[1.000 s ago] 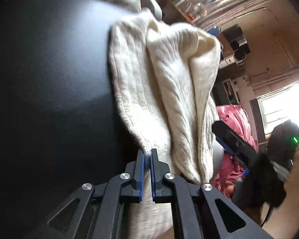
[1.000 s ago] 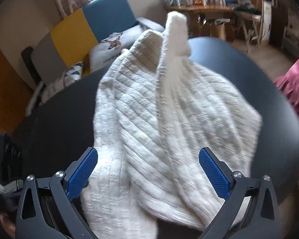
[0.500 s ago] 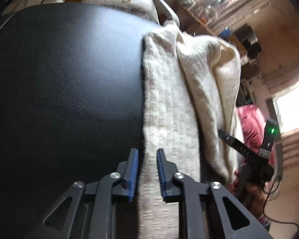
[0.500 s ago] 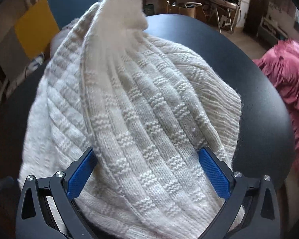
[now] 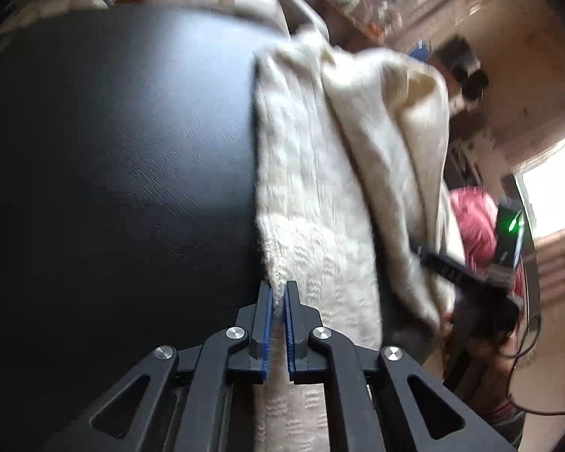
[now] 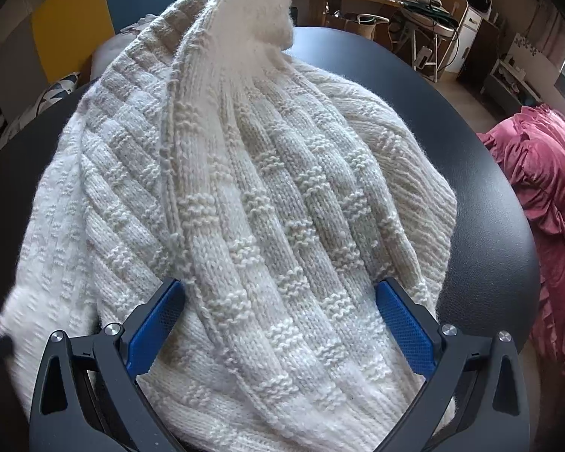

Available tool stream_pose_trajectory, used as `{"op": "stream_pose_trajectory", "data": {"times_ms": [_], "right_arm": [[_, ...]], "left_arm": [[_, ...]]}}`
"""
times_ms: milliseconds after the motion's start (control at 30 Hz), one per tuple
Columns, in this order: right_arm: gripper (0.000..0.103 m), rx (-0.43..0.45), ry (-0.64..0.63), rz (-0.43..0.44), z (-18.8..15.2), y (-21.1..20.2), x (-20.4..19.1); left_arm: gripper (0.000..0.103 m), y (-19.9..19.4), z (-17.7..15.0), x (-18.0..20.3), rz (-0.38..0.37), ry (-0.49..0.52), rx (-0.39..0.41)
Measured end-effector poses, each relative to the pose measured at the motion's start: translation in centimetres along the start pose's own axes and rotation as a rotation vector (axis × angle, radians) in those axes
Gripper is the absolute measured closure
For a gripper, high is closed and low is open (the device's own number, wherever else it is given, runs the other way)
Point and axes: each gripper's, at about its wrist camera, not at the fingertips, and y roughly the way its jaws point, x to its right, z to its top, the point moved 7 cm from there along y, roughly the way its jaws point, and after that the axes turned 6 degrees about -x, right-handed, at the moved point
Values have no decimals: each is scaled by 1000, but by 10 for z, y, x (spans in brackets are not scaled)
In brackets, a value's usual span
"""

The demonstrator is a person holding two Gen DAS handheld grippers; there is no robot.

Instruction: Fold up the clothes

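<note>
Both grippers are black linkage frames with silver screws, their fingers (image 6: 152,326) faced with ribbed blue pads.

The sweater (image 6: 267,203) was a thick cream knit, soft and a little fuzzy, with raised ribs and small bumpy blocks. The desk (image 5: 124,158) was black and matt, with a fine grain. The right tongs (image 6: 278,324) were matt black plastic with blue textured pads (image 6: 405,326) and shiny metal pins.
</note>
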Motion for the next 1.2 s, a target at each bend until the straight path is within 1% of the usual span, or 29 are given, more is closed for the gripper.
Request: {"op": "stream_pose_trajectory", "data": {"times_ms": [67, 133, 167, 200, 267, 300, 367, 400, 433, 500, 533, 567, 633, 700, 733, 767, 867, 1067, 1200], "right_arm": [[0, 0, -1, 9, -1, -1, 1], [0, -3, 0, 8, 0, 0, 3], [0, -4, 0, 7, 1, 0, 5], [0, -6, 1, 7, 2, 0, 6], [0, -8, 2, 6, 4, 0, 9], [0, -10, 2, 5, 5, 0, 11], [0, -13, 3, 4, 6, 0, 14], [0, -14, 4, 4, 7, 0, 15], [0, -14, 4, 4, 8, 0, 16], [0, 23, 5, 34, 9, -14, 14], [0, 41, 5, 49, 9, -21, 13], [0, 60, 5, 64, 10, -28, 12], [0, 97, 6, 94, 11, -42, 10], [0, 134, 6, 124, 12, -56, 8], [0, 151, 5, 140, 12, -63, 7], [0, 154, -11, 161, 12, -69, 1], [0, 147, -78, 242, 5, -80, -29], [0, 112, -174, 330, 8, -84, -78], [0, 89, -195, 361, 20, -79, -96]], "left_arm": [[99, -26, 13, -10, 42, 11, 89], [99, -47, 24, -21, 61, 13, 127], [99, -59, 23, -31, 86, 17, 140], [99, -67, 22, -39, 107, 28, 136], [96, -63, 18, -51, 112, 42, 56], [96, -61, 16, -59, 112, 23, 29], [95, -64, 10, -75, 135, 8, 37], [93, -66, 8, -80, 152, 10, 47], [87, -69, 5, -87, 158, 10, 57], [85, -76, 0, -101, 152, 14, 74], [84, -80, -1, -106, 170, 39, 88], [81, -86, -3, -112, 205, 80, 109], [81, -96, -5, -122, 267, 166, 146], [79, -102, -6, -125, 280, 252, 154], [78, -102, -5, -125, 276, 291, 151], [77, -99, -2, -122, 255, 322, 139], [75, -80, 5, -112, 147, 373, 80], [75, -36, 19, -105, 23, 359, -54], [75, -24, 14, -101, -19, 359, -85]]}}
